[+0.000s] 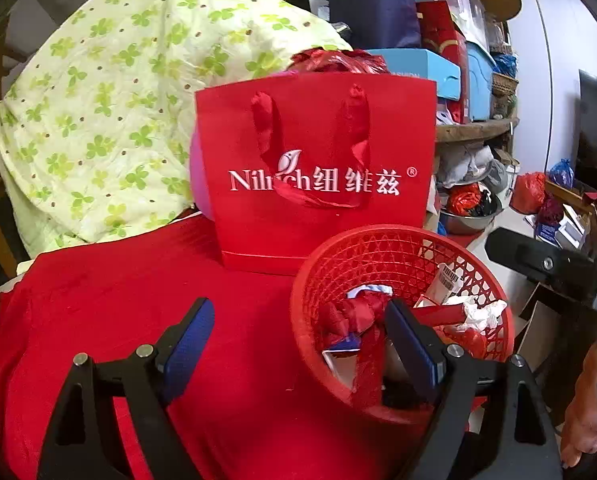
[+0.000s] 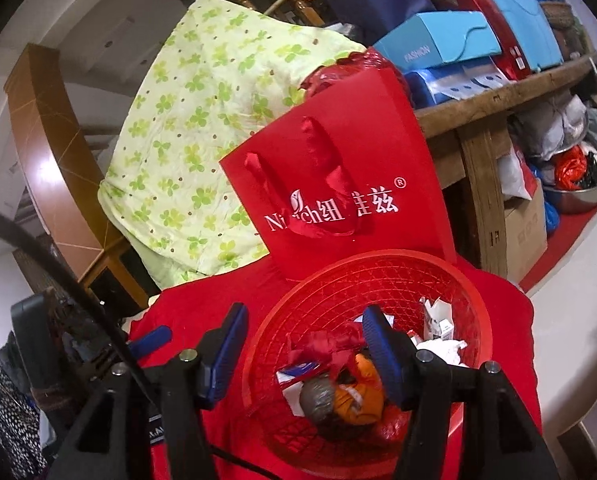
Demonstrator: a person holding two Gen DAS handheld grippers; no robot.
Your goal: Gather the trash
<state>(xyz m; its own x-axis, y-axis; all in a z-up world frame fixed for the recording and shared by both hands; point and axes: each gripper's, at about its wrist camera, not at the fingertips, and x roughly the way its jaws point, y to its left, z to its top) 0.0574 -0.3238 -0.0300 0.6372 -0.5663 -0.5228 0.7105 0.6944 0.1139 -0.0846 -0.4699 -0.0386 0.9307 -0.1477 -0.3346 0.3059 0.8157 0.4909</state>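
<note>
A red mesh basket [image 1: 378, 234] [image 2: 378, 258] stands on a red cloth [image 1: 138, 300] at the table's near right. It holds trash: a crumpled red wrapper [image 1: 350, 314], white crumpled paper [image 1: 482, 312] [image 2: 442, 348], a white tube with a barcode [image 1: 448, 282], an orange wrapper [image 2: 360, 398] and a grey lump [image 2: 318, 396]. My left gripper [image 1: 298, 308] is open and empty, one finger over the cloth and the other above the basket. My right gripper [image 2: 306, 312] is open and empty astride the basket's left rim.
A red paper gift bag [image 1: 318, 160] [image 2: 338, 184] stands upright right behind the basket. A clover-print quilt [image 1: 98, 100] lies piled at the left. Boxes crowd a wooden shelf [image 2: 498, 92] at the right, with a steel bowl [image 2: 578, 196] of bags on the floor.
</note>
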